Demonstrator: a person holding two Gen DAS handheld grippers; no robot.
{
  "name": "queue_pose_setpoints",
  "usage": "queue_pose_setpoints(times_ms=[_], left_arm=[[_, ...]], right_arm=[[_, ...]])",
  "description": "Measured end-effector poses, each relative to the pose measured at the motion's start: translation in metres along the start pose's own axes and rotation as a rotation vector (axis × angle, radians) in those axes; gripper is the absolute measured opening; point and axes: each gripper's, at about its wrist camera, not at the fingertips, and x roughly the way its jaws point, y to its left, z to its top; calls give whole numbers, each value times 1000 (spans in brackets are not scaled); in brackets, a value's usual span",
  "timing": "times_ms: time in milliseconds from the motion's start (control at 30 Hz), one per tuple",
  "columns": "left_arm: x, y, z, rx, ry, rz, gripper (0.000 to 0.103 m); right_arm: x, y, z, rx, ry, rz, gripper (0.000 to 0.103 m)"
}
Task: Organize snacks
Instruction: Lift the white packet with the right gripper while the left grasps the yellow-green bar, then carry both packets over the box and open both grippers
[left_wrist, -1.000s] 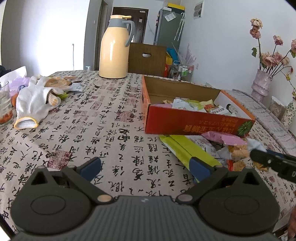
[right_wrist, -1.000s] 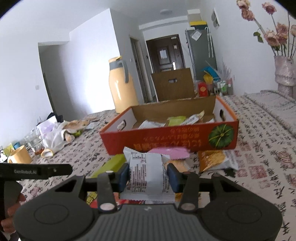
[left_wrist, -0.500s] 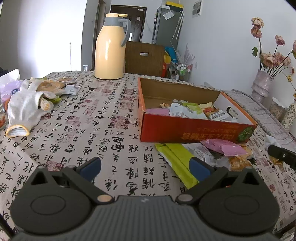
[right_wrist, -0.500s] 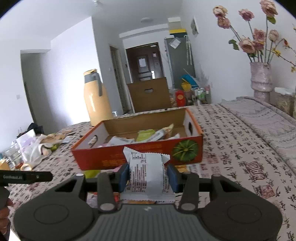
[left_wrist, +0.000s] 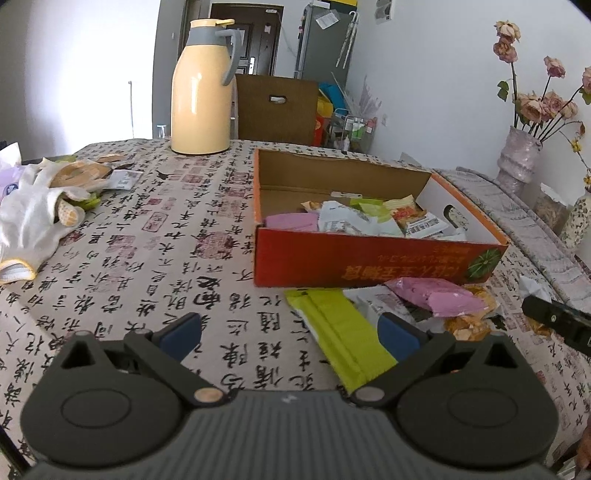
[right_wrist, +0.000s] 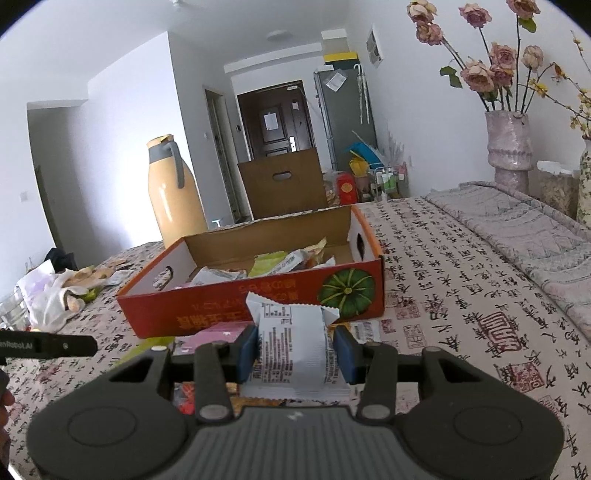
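An orange cardboard box (left_wrist: 369, 258) holding several snack packets sits on the table; it also shows in the right wrist view (right_wrist: 258, 302). My right gripper (right_wrist: 295, 349) is shut on a white snack packet (right_wrist: 291, 347), held above the table in front of the box. My left gripper (left_wrist: 290, 334) is open and empty, low over the cloth left of the loose snacks: a green packet (left_wrist: 340, 332), a pink packet (left_wrist: 436, 297) and orange ones beside it. The right gripper's tip (left_wrist: 554, 321) shows at the left view's right edge.
A yellow thermos jug (left_wrist: 201, 88) stands at the table's far side. White gloves and wrappers (left_wrist: 40, 206) lie at the left. A vase of dried roses (right_wrist: 508, 147) stands at the right. A brown box (left_wrist: 277, 109) stands behind the table.
My right gripper has risen with the white packet and moved right along the box front. The left gripper drifted slightly and stayed open.
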Motion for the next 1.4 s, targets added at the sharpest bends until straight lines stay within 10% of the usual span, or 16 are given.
queue_pose_setpoints(times_ms=[567, 1000, 1400], left_arm=[[52, -44, 13, 7, 153, 100, 100], [73, -48, 9, -58, 259, 98, 45], [68, -47, 8, -48, 248, 132, 39]], right_arm=[[4, -44, -4, 83, -29, -14, 44], [5, -52, -11, 111, -33, 26, 44], [0, -52, -14, 117, -42, 46, 44]])
